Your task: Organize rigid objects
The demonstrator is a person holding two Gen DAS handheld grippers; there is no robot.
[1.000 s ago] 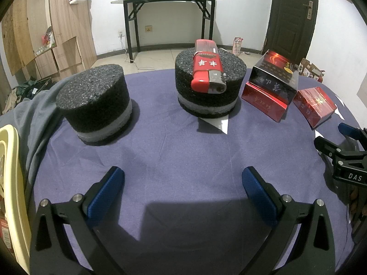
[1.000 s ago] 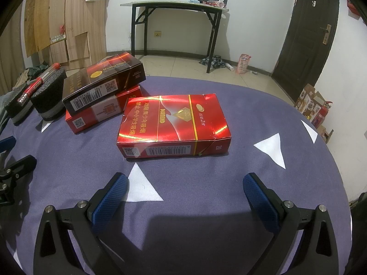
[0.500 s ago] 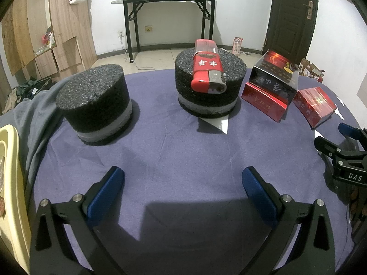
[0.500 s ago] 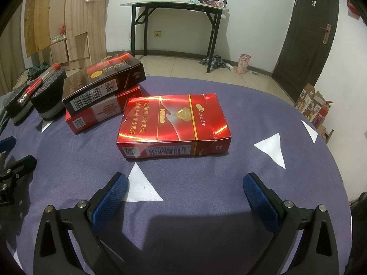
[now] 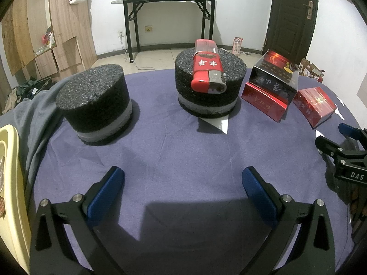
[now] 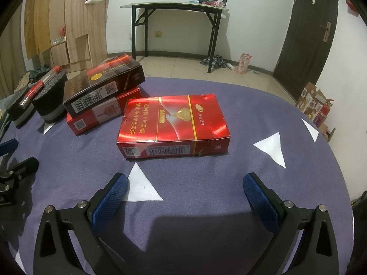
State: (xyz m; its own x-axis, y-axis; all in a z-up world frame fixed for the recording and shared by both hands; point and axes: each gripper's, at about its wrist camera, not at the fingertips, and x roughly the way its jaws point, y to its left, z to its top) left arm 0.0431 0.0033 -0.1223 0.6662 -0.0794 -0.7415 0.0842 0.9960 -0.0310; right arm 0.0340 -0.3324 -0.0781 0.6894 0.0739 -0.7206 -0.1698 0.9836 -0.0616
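Observation:
A red lighter [image 5: 207,68] lies on top of a black foam cylinder [image 5: 209,96] at the middle back; a second, bare foam cylinder [image 5: 96,105] stands to its left. My left gripper [image 5: 183,183] is open and empty, well short of both. In the right wrist view a red cigarette pack [image 6: 172,126] lies flat just beyond my open, empty right gripper [image 6: 185,185]. Behind it on the left a dark pack [image 6: 103,87] rests tilted on another red pack [image 6: 101,114]. The lighter [image 6: 39,86] and its foam block [image 6: 50,100] show at far left.
The round table has a purple cloth [image 5: 172,151] with white triangle marks [image 6: 142,185]. A cream-coloured object [image 5: 11,183] sits at the left table edge. The right gripper's fingers [image 5: 339,146] show at the right side of the left wrist view. A black-legged table [image 5: 169,18] stands by the far wall.

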